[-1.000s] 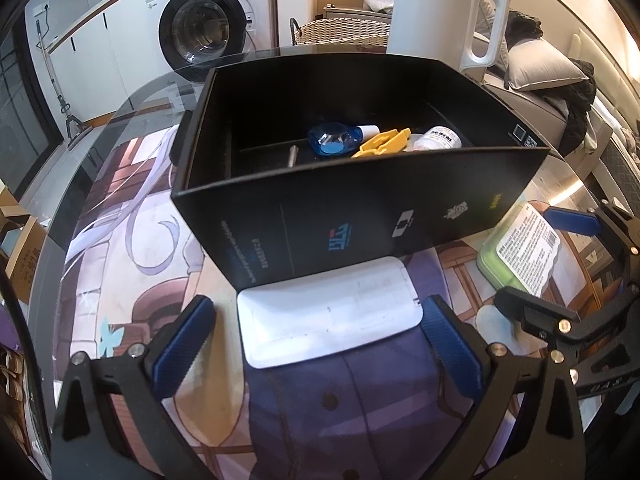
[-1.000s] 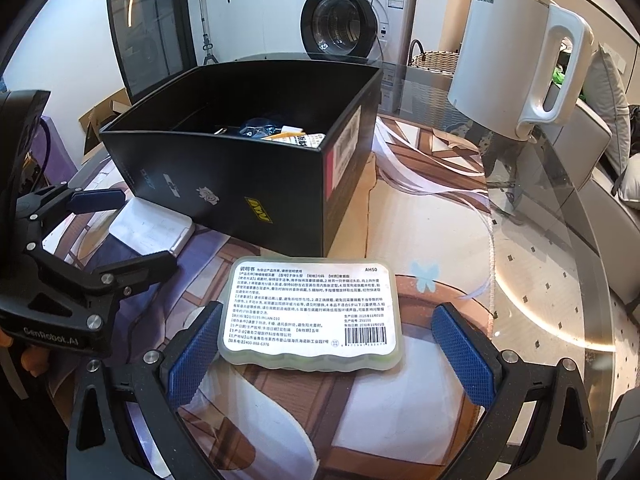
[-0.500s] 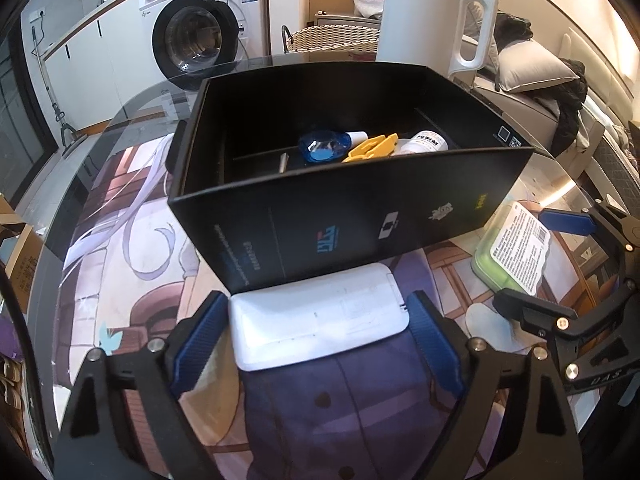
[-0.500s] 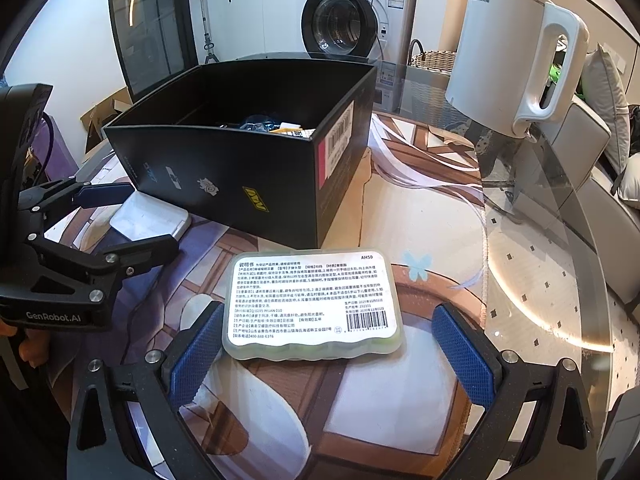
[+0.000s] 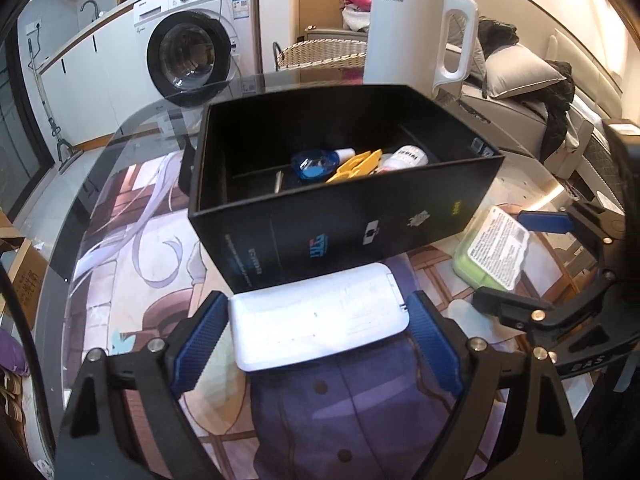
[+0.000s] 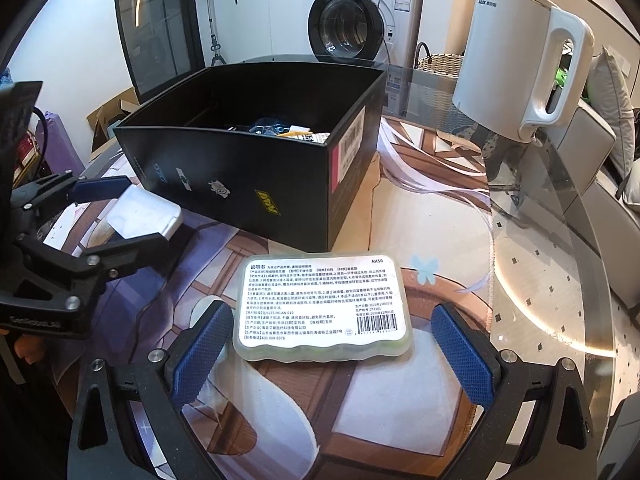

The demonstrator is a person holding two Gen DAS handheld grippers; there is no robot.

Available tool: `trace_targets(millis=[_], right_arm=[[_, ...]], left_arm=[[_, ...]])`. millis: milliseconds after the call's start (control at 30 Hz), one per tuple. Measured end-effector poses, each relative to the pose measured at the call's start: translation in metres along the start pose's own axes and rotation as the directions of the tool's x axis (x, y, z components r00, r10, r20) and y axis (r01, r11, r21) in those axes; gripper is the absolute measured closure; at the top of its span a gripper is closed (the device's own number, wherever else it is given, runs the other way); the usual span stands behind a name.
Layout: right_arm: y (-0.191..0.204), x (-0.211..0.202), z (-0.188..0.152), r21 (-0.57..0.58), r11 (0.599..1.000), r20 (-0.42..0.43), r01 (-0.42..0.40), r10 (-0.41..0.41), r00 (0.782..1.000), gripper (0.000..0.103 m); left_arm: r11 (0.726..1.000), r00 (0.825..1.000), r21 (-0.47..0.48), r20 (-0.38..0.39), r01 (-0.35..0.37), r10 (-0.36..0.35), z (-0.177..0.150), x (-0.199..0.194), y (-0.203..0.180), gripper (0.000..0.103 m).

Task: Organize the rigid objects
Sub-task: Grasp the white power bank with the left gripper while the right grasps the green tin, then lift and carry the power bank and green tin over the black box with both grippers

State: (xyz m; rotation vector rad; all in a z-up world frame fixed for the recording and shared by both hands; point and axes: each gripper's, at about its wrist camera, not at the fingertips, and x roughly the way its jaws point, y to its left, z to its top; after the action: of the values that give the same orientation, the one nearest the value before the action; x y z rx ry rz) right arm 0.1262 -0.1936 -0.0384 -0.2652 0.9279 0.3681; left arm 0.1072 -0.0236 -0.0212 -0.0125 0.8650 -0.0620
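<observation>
Left gripper (image 5: 318,326) clamps the flat white case (image 5: 318,316) at lower centre, pads against both ends, beside the black box (image 5: 344,224). Right gripper (image 6: 330,350) is spread wide around the labelled green case (image 6: 324,308), pads clear.

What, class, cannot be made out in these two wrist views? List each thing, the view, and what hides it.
- Black box contents, right wrist view: near wall hides all but a few item tops.
- Box floor on the near side, left wrist view: front wall covers it.
- Green case, left wrist view: label print too small to read.
- White case, right wrist view: partly behind the left gripper.
- White kettle base, left wrist view: behind the box.
</observation>
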Motion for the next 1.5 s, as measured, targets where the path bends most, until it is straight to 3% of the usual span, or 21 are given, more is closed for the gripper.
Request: trace_targets(millis=[267,300,333,700,933,1500], right_arm=[[0.001,0.0,0.002,-0.003,1.0,0.007,0.0,0.0,1.0,0.007],[0.001,-0.001,0.001,-0.004,1.0,0.007,0.001,-0.001,1.0,0.01],[0.002,-0.001,0.001,-0.007,1.0,0.006,-0.002,0.002,1.0,0.02],[0.008,-0.019,0.005,-0.045,0.999,0.076,0.018,-0.014,0.997,0.02],[0.01,-0.047,0.012,-0.041,0.999,0.181,0.007,0.0,0.983,0.02],[0.01,-0.079,0.033,-0.02,1.0,0.308,-0.006,0.012,0.951,0.02]], left_arm=[[1.0,1.0,0.014,0.024,0.005,-0.005,0.002,-0.009,-0.003,0.013],[1.0,1.0,0.016,0.028,0.006,-0.006,0.002,-0.01,-0.003,0.013],[1.0,0.999,0.017,0.031,0.007,-0.007,0.002,-0.011,-0.003,0.013],[1.0,0.995,0.016,0.096,0.018,-0.02,0.007,-0.027,-0.003,0.013],[1.0,0.988,0.012,0.154,0.025,-0.027,0.012,-0.041,-0.001,0.013],[1.0,0.971,-0.006,0.24,0.006,-0.004,0.029,-0.061,0.009,0.013]])
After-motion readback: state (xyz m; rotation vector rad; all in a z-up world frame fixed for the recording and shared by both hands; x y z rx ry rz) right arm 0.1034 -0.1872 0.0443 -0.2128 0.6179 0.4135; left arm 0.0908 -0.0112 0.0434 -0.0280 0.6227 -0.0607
